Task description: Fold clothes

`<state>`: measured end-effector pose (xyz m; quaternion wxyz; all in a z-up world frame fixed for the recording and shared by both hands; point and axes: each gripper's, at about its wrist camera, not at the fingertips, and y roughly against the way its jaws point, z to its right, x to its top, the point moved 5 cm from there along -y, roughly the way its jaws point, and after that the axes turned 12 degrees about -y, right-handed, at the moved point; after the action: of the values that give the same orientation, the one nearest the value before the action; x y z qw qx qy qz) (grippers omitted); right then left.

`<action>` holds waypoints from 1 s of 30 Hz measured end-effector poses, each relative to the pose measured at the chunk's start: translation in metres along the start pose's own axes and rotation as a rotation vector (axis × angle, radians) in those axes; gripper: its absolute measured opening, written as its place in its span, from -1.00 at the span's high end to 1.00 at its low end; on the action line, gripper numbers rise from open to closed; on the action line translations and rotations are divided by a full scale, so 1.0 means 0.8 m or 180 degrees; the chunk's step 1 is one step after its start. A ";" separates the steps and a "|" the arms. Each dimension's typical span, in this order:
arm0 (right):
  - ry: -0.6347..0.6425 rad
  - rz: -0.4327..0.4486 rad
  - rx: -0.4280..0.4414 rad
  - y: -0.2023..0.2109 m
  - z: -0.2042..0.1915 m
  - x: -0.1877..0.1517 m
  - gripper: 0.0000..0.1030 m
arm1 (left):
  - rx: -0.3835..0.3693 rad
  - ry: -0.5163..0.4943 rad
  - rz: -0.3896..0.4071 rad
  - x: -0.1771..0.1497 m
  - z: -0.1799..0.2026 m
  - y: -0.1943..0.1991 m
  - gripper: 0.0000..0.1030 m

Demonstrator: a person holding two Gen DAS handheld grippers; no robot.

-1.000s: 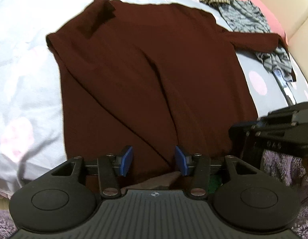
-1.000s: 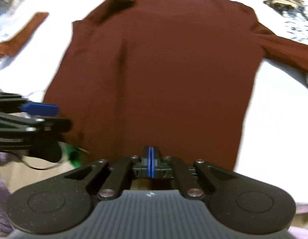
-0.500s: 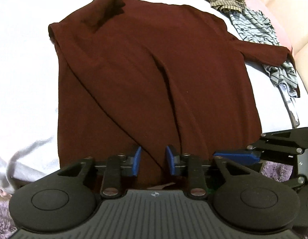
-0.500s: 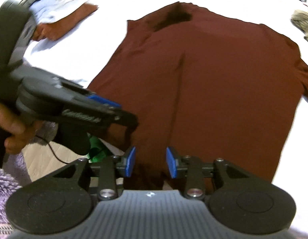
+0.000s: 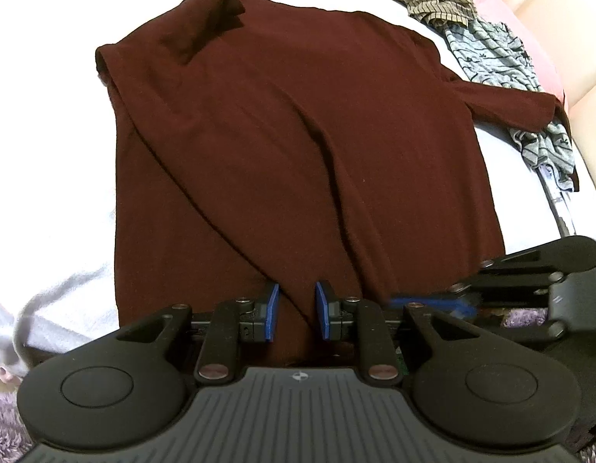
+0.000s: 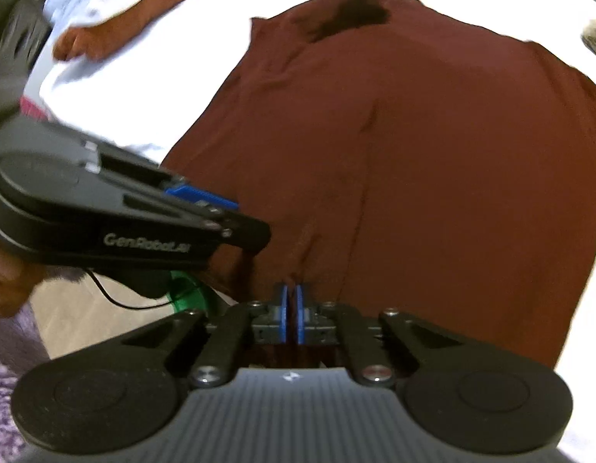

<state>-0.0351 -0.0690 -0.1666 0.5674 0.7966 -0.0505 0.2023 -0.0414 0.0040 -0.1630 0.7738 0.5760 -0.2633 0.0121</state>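
A dark maroon long-sleeved shirt [image 5: 298,135] lies spread flat on a white bed sheet [image 5: 47,115], collar at the far end and hem nearest me. My left gripper [image 5: 297,314] sits at the hem with its blue pads a little apart; a thick fold of the hem fills the gap. My right gripper [image 6: 292,312] is shut on a pinch of the same shirt [image 6: 433,154] at its hem. Each gripper shows in the other's view: the right gripper [image 5: 425,303] low at the right, the left gripper [image 6: 236,216] at the left over the hem's corner.
A grey patterned garment [image 5: 490,50] and a brown striped one [image 5: 425,0] lie at the bed's far right, partly under a sleeve. A folded pile with a rust cloth [image 6: 117,34] sits far left. A purple rug [image 5: 5,416] and a green object [image 6: 186,293] lie below the bed edge.
The left jaws narrowed onto the hem. The right jaws opened, then shut on the hem. The right gripper slid in along the hem toward the left one and rolled.
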 end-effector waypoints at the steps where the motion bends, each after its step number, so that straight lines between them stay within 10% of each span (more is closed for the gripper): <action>1: -0.0062 0.0024 0.0000 0.008 0.006 -0.001 0.89 | -0.0019 0.0014 0.0004 0.000 0.000 0.000 0.60; 7: -0.0570 0.0053 -0.0144 0.031 0.058 -0.011 0.89 | -0.0072 0.0061 0.0006 0.004 0.005 -0.007 0.53; 16: -0.0695 0.0072 -0.0004 0.037 0.069 -0.015 0.93 | -0.0071 0.0039 0.0121 0.008 0.007 0.011 0.94; 30: -0.0429 0.0165 0.1187 0.106 -0.002 -0.015 0.99 | -0.0076 0.0264 0.0423 -0.020 -0.025 0.092 1.00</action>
<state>-0.0722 -0.0992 -0.0961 0.4000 0.8981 -0.0705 0.1689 -0.0714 0.0514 -0.1083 0.7883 0.5470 -0.2687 0.0842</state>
